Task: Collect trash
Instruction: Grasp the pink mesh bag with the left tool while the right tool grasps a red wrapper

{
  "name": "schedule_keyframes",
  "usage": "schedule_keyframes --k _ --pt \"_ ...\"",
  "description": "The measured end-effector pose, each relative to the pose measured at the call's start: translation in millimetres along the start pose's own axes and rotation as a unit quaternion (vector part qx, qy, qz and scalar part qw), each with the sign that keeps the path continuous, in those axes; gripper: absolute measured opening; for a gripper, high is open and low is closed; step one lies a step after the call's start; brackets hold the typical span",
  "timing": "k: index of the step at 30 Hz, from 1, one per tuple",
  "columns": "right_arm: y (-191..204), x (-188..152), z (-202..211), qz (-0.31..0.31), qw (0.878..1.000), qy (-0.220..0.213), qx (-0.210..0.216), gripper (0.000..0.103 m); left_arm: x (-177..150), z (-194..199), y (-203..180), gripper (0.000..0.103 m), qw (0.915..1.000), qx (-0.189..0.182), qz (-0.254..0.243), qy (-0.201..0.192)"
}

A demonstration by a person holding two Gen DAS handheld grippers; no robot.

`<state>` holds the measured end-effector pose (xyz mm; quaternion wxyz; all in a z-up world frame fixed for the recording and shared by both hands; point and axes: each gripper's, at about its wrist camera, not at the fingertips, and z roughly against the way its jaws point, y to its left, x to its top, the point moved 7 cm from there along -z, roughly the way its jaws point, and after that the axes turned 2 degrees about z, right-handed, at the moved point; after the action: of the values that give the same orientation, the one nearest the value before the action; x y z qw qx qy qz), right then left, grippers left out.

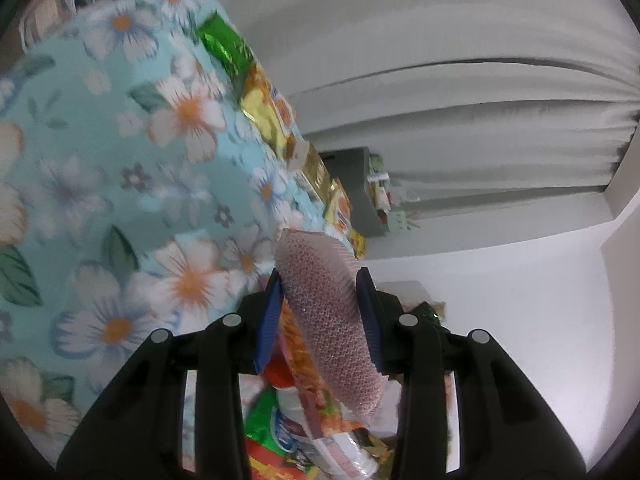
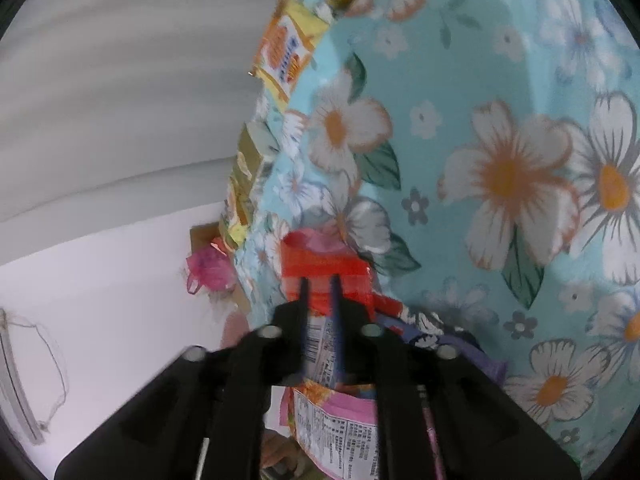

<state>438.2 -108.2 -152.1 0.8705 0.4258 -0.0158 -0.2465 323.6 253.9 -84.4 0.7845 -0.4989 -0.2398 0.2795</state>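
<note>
In the left wrist view my left gripper (image 1: 320, 292) is shut on a pinkish piece of bubble wrap (image 1: 328, 320), which stands up between the blue pads. Under it lie a clear bottle with a red cap (image 1: 344, 452) and some snack wrappers (image 1: 272, 432). In the right wrist view my right gripper (image 2: 319, 279) shows a narrow gap between its fingers. A red wrapper (image 2: 320, 258) lies just beyond the tips. A white printed wrapper (image 2: 336, 428) shows through the gap and below it, and I see no pad pressing on it.
A floral blue cloth (image 1: 120, 184) (image 2: 500, 160) covers a table. Along its edge lie a green foil packet (image 1: 224, 44), a yellow packet (image 2: 286, 52) and a gold box (image 2: 248, 160). A pink bag (image 2: 208, 272) hangs near the edge. A grey bin (image 1: 360, 184) stands by the curtain.
</note>
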Motion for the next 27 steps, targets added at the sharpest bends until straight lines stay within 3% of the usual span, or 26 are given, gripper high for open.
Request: schedule_keyframes --k 2,3,9,13,19,24,27 --pt "-2.3 -0.1 -2.1 -0.002 1.0 -0.001 -0.017 0.052 1.5 2.7 1.9 0.034 0.9999 0.012 -0.009 -0.008" --pt "-4.1 0.3 -3.0 -0.003 1.0 -0.002 -0.025 0.054 1.6 3.2 3.4 0.034 0.9997 0.018 -0.012 -0.011" --pt "-15.7 0.2 -20.1 -0.021 0.999 0.023 -0.04 0.055 1.2 6.2 15.7 0.034 0.9989 0.043 -0.015 -0.009" --pt "-10.7 3.5 -28.2 -0.007 0.999 0.016 -0.037 0.055 -2.2 -0.1 19.6 0.034 0.9988 0.047 -0.014 -0.007" --pt "-4.8 4.6 -37.1 0.001 1.0 0.023 -0.016 0.035 -4.6 -6.1 20.9 0.034 0.9985 0.052 -0.015 -0.007" --pt "-3.9 1.1 -35.9 0.014 1.0 0.02 -0.01 0.011 -4.6 -7.1 19.0 0.034 0.9984 0.053 -0.018 -0.009" --pt "6.9 -2.1 -36.7 0.033 0.999 0.008 -0.006 0.007 -5.4 -6.1 16.5 0.034 0.9984 0.051 -0.023 -0.009"
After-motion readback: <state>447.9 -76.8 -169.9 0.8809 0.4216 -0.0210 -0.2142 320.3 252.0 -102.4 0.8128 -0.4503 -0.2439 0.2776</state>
